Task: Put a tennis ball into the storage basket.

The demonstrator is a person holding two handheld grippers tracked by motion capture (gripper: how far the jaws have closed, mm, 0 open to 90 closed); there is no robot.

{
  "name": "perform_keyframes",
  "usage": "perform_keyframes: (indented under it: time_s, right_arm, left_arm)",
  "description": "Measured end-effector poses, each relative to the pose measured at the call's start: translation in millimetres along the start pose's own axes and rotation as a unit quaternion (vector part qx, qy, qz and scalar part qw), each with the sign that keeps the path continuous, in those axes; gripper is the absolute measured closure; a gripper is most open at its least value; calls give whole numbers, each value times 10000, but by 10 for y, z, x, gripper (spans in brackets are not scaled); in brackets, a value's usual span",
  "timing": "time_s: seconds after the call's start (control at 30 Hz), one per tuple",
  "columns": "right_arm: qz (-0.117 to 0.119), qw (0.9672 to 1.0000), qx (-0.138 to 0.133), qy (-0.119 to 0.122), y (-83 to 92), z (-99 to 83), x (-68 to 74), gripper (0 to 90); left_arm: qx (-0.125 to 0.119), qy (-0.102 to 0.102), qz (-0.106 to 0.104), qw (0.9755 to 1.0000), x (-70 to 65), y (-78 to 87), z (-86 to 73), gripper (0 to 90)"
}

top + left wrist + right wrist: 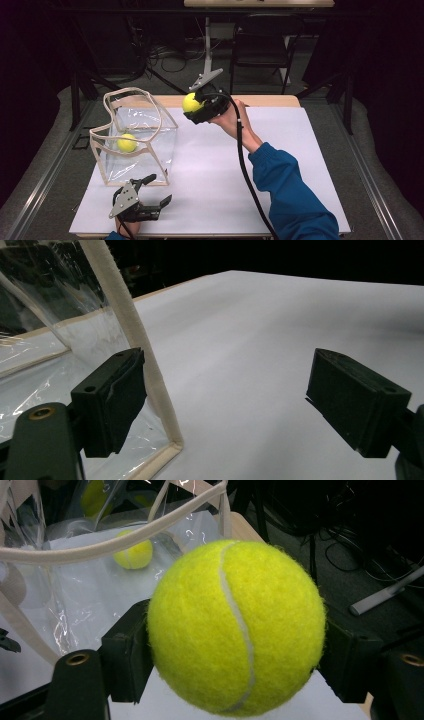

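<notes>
Pinching a tennis ball (pixel 192 102) between its jaws, the right gripper (pixel 197 106) hangs above the table's (pixel 280 165) far edge, beside the clear bag (pixel 135 137) holding a second ball (pixel 126 143). Jaws spread, the left gripper (pixel 152 192) rests at the bag's near corner.

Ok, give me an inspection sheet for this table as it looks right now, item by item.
Surface: white tabletop, bare around the bag.
Job's things: held tennis ball; second tennis ball inside the clear plastic bag, which stands open.
Clutter: nothing seen.
Grippers: right gripper shut on the held tennis ball, raised beside the bag; left gripper open, jaws beside the bag's corner seam.
Cables: black cable trails along the forearm.
Surroundings: dark room, chair, floor wires.
</notes>
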State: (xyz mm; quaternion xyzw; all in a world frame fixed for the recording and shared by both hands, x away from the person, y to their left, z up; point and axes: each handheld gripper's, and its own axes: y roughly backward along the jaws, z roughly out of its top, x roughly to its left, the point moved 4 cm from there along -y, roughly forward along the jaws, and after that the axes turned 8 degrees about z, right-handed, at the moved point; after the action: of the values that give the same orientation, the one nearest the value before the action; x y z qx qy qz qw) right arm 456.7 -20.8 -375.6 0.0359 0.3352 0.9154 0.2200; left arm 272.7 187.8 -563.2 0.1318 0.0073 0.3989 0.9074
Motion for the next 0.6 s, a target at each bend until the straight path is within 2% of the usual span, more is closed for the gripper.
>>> perform_keyframes:
  time_s: [0.6]
  right_arm:
    - [65,9998,-160,118,-29,90,109,258]
  left_arm:
    - [-12,3,32,10000,-3,-1,2,159]
